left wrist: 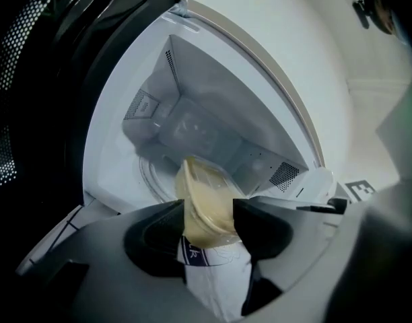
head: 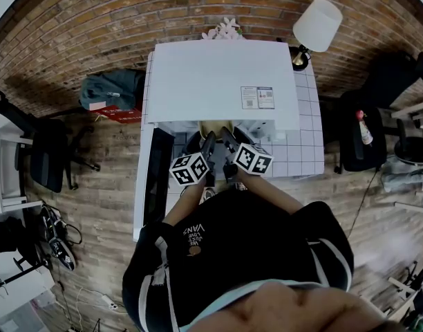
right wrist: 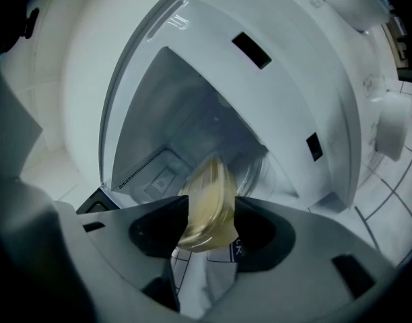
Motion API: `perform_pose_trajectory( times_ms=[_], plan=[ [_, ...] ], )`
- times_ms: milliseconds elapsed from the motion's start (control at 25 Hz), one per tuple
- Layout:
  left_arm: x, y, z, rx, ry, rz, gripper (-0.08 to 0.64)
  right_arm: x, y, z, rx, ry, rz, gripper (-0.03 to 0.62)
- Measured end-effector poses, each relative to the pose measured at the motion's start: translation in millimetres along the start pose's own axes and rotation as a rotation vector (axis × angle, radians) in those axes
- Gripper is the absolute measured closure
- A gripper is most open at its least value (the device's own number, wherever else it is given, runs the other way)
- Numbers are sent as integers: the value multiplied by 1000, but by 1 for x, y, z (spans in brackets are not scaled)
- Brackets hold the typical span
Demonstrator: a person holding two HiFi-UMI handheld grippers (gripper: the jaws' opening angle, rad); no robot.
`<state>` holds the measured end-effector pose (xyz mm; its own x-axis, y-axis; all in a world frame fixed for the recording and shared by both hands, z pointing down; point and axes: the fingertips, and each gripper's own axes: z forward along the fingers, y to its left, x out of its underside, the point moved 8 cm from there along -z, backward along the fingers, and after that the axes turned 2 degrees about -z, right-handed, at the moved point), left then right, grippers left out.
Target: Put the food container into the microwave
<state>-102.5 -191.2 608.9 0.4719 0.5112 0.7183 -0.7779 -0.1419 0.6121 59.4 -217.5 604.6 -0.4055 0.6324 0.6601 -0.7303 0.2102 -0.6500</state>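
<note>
My left gripper (left wrist: 209, 212) and right gripper (right wrist: 207, 214) each pinch one side of the yellowish food container (left wrist: 204, 197), their jaws pressed against it. It hangs at the mouth of the white microwave (head: 218, 81), its cavity and turntable just behind. Centre frame in the head view, the microwave stands on the tiled bench (head: 305, 154), its door (head: 156, 178) swung open at left.

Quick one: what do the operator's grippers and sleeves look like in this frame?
The left gripper and right gripper have broad dark grey bodies with two blunt black jaws each. The left cube and right cube are white with black square markers. No cables visible. The person wears a black short-sleeved top with white lettering on the left sleeve.
</note>
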Motion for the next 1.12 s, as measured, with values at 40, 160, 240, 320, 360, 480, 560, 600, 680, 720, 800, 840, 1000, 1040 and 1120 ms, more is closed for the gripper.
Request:
perform_pose_trajectory(
  times_ms=[40,160,240,320,360,480,560,600,680,720,800,840,1000,1040,1120],
  plan=[
    [0,0,1,2,4,1,335,-1,0,0,-3,0,0,396],
    [0,0,3,13,14,-3,310,-2,0,1,-6,2,-3,383],
    [0,0,3,15,14,-10,298,-2,1,0,-5,1,-4,379],
    [0,-1,3,17,12,-13,288,-2,1,-1,-8,-8,-1,374],
    [-1,-2,3,19,11,-14,288,-3,1,-2,-11,-17,1,371],
    [-1,-3,1,25,11,-17,288,-5,1,-6,-12,-39,4,370],
    [-1,-3,-1,27,11,-12,288,-5,0,-9,-6,-46,3,370],
    [-1,-3,-2,26,11,-7,288,-6,0,-10,-3,-51,-3,370],
    [-1,-3,-5,19,15,18,288,-7,0,-14,-3,-58,-29,370],
    [-1,-3,-7,15,19,39,288,-7,1,-16,-2,-60,-48,370],
    [-1,-3,-11,6,28,89,288,-6,2,-19,4,-61,-78,370],
    [0,-3,-13,3,32,107,288,-5,2,-21,8,-61,-86,370],
    [3,-3,-20,-9,32,131,288,2,1,-27,18,-46,-98,370],
    [4,-4,-22,-10,32,135,288,4,1,-29,21,-40,-101,371],
    [7,-6,-25,-7,33,140,288,8,1,-31,22,-28,-106,371]
  ],
)
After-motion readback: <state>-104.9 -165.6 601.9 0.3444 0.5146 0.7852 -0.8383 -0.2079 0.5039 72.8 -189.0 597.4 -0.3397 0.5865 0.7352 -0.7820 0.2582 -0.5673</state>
